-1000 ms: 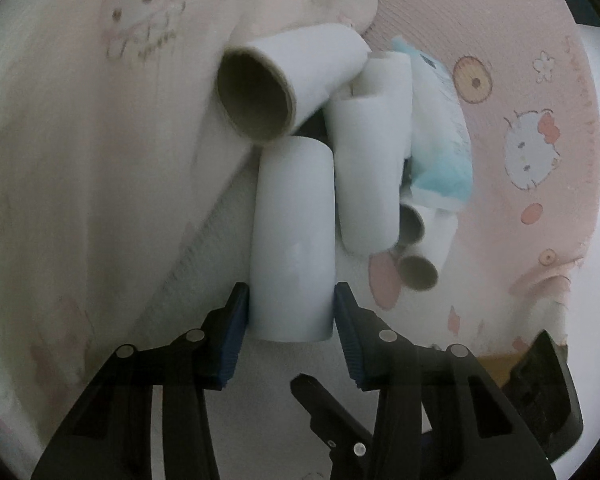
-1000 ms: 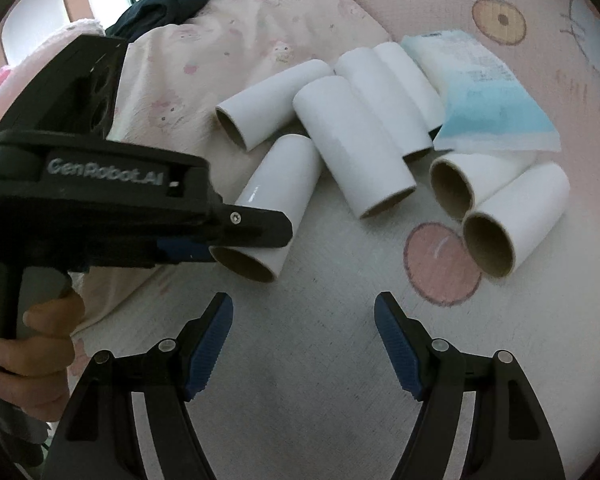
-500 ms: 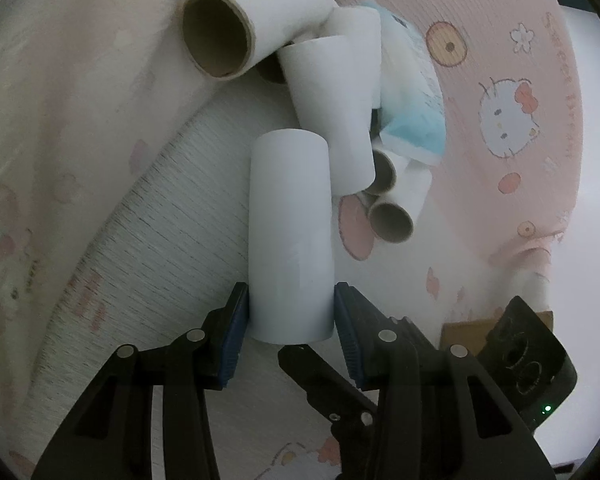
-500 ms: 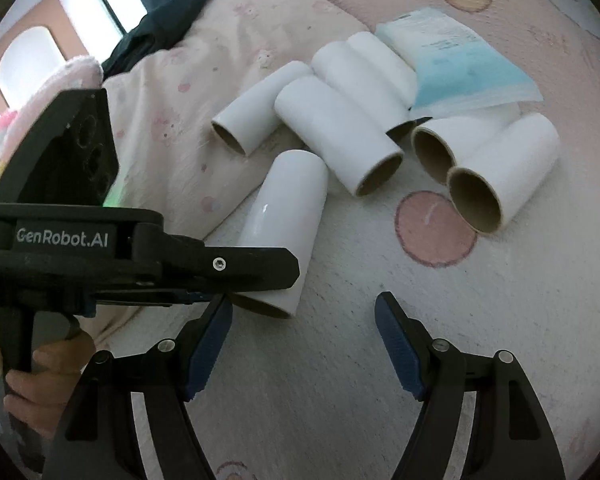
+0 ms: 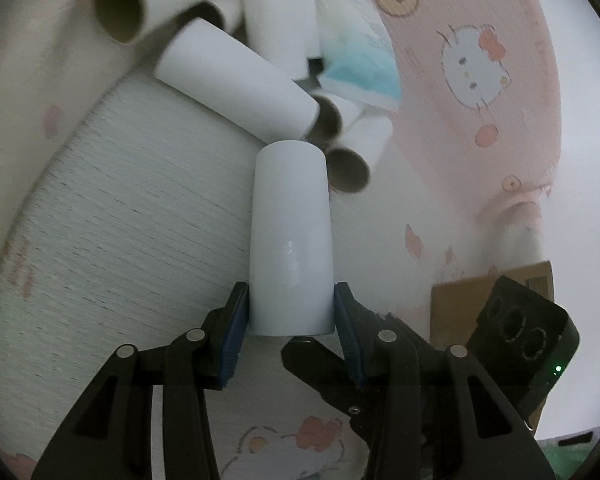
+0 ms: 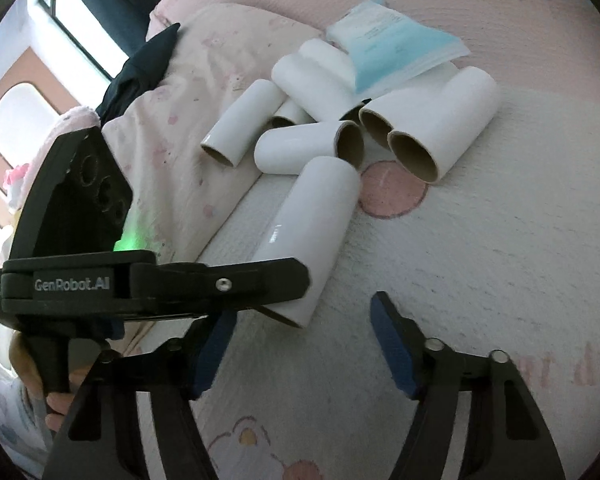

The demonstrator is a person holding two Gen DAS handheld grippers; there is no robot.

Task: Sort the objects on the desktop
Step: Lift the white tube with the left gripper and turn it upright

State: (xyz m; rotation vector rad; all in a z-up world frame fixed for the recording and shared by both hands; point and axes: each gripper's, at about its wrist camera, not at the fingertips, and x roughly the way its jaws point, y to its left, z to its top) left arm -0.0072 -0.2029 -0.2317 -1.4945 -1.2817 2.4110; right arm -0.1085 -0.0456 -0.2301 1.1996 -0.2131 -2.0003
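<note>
1. The bed's pink cartoon-print blanket (image 6: 500, 280) lay under everything, soft and uneven beneath the fingers.
2. The left gripper (image 5: 290, 320) had its fingers (image 5: 236, 320) clamped about half-open on the near end of a white cardboard tube (image 5: 290, 240), which pointed straight ahead of them.
3. The right gripper (image 6: 300, 344) had just been narrowing its fingers (image 6: 392, 344), yet nothing sat between them; the held tube lay just beyond their left tip.
4. The heap of loose tubes (image 6: 440, 120) and a blue-and-white packet (image 6: 392, 52) lay farther ahead.
5. To do well, I judge, keep the squeeze light so the hollow tube isn't crushed, and steer clear of the heap.
</note>
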